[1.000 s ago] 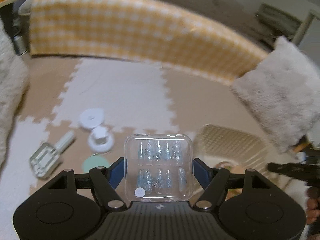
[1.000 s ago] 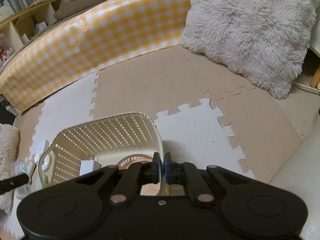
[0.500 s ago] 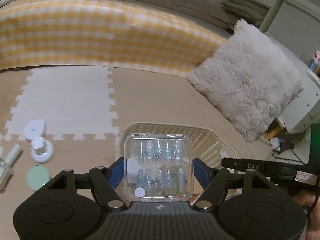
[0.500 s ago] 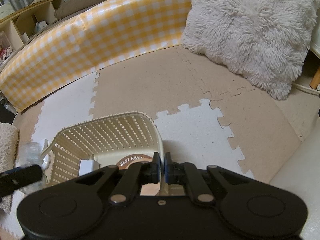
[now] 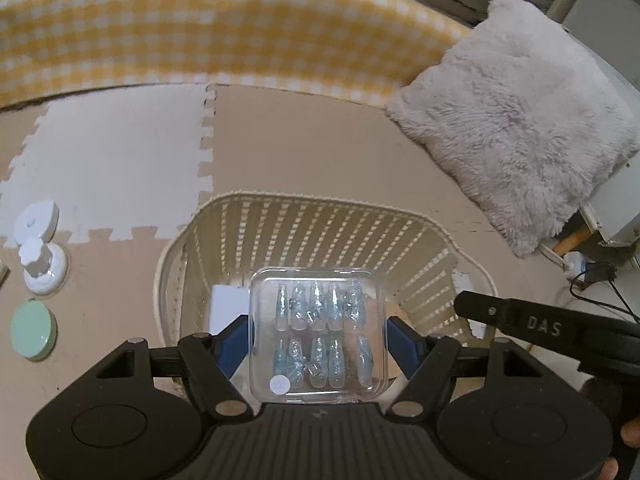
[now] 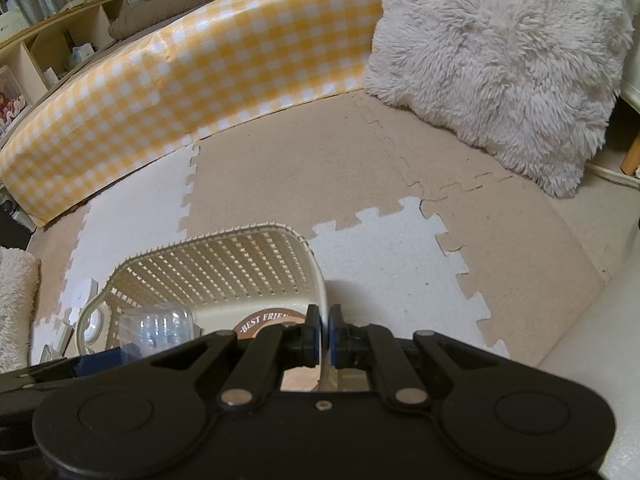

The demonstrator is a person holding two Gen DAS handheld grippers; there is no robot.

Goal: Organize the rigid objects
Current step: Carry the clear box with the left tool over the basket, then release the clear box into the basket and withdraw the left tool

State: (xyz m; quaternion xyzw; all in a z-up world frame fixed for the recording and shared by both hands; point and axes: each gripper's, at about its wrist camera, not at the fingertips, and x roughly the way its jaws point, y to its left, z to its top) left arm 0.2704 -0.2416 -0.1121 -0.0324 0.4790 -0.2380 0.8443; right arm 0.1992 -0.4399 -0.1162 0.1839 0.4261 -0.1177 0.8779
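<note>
The left claw [image 5: 318,334] holds a small clear square plastic case of pale blue false nails [image 5: 318,330] by its two opposite sides, the blue pads pressed against the left and right walls, and the case hangs above the open top of the cream slatted plastic basket [image 5: 320,216] that stands on the beige and white foam puzzle mat floor [image 5: 120,152]. The right claw [image 6: 325,334] is nearly closed, its two fingers pinching the thin right rim of the same basket, I think to keep it from sliding. The case looks light and stiff, but its smooth walls seem slippery and thin, so a grip on the flat sides near the middle, not on the rounded corners, appears safest; too much force could crack it or pop the lid. Inside the basket a white box-like thing [image 5: 228,308] and a round brown label with words [image 6: 266,320] are seen only in part, and what they are I cannot tell. On the floor to the left lie a white round piece [image 5: 36,220], a white knob-shaped object [image 5: 42,268] and a mint green disc [image 5: 32,328], well apart from the basket. The bottom of the basket is mostly covered by the case and the claws. A fluffy white cushion [image 5: 516,112] rests against the yellow checked barrier [image 5: 200,32] behind.
</note>
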